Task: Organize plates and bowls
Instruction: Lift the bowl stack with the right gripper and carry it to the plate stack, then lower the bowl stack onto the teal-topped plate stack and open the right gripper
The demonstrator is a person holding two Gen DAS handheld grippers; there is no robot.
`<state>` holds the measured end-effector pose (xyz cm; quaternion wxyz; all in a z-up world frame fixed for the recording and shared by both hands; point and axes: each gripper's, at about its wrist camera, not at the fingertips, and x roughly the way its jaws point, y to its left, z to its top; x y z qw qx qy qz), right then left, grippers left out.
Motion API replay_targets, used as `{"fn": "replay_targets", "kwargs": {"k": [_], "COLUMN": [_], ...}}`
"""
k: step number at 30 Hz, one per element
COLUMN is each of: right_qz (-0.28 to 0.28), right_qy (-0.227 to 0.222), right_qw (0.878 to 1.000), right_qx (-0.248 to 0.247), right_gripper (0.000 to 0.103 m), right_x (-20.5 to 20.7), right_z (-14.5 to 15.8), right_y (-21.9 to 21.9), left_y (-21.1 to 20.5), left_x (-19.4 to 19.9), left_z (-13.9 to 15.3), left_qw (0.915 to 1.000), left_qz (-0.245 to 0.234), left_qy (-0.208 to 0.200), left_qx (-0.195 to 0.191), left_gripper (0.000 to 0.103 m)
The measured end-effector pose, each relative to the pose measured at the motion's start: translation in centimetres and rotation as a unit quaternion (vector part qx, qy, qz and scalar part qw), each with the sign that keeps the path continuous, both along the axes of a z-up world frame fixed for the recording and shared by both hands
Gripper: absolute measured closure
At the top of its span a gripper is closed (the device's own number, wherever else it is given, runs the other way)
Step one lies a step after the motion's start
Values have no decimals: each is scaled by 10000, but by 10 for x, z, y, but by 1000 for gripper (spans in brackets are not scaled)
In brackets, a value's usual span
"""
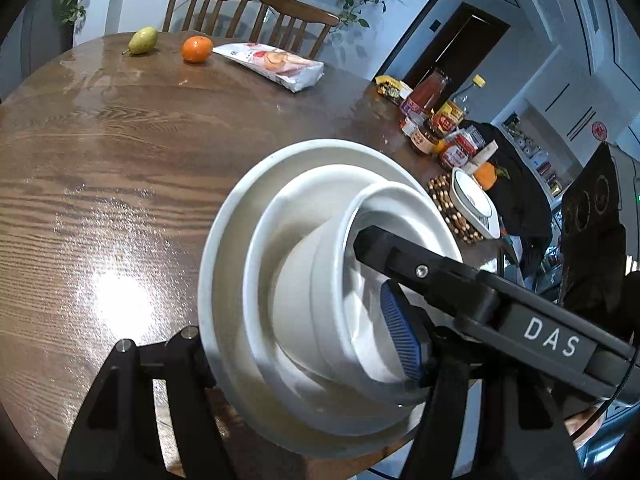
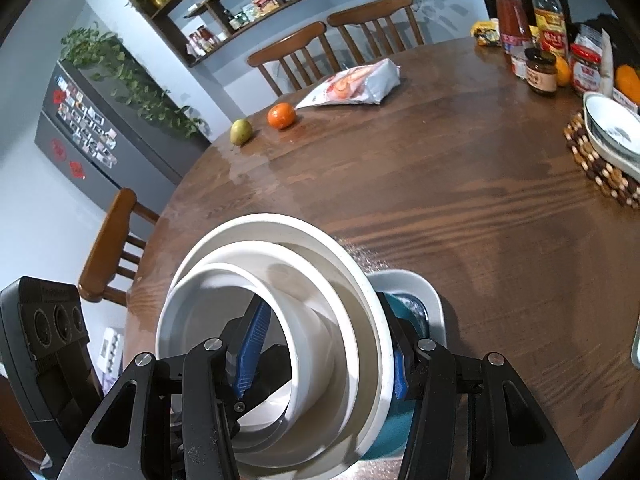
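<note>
A stack of white dishes, a wide plate [image 1: 224, 240] with a shallow bowl [image 1: 272, 248] and a smaller bowl [image 1: 340, 248] nested in it, is held tilted above the round wooden table [image 1: 120, 160]. My left gripper [image 1: 304, 340] is shut on the stack, its blue pad [image 1: 400, 336] inside the small bowl. My right gripper [image 2: 324, 356] is also shut on the stack [image 2: 280, 300], one blue pad [image 2: 252, 352] inside the bowls, the other behind the plate. A teal bowl [image 2: 404, 312] on a white plate [image 2: 424, 288] sits just behind the stack.
A pear [image 1: 142, 40], an orange [image 1: 197, 49] and a snack bag [image 1: 272, 64] lie at the far side. Jars and sauce bottles [image 1: 440, 120] crowd the right edge, next to a white dish [image 2: 612, 132] on a beaded trivet [image 2: 600, 172]. Wooden chairs [image 1: 248, 12] stand behind.
</note>
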<state>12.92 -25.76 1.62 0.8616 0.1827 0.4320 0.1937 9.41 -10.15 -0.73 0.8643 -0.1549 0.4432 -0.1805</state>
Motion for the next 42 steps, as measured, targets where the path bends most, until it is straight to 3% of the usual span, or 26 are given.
{"fn": "replay_targets", "kwargs": {"k": [42], "right_qz": [-155], "right_qy": [493], "right_qw": [9986], "right_qx": [105], "right_gripper": [49], "right_x": [-3], "right_z": [-39], "right_y": [-14], "left_y": [-16], "left_x": [7], "left_z": [-30], "left_qw": [9980], "left_qz": [-185], "left_qy": [551], "left_qx": [252], "left_gripper": [38]}}
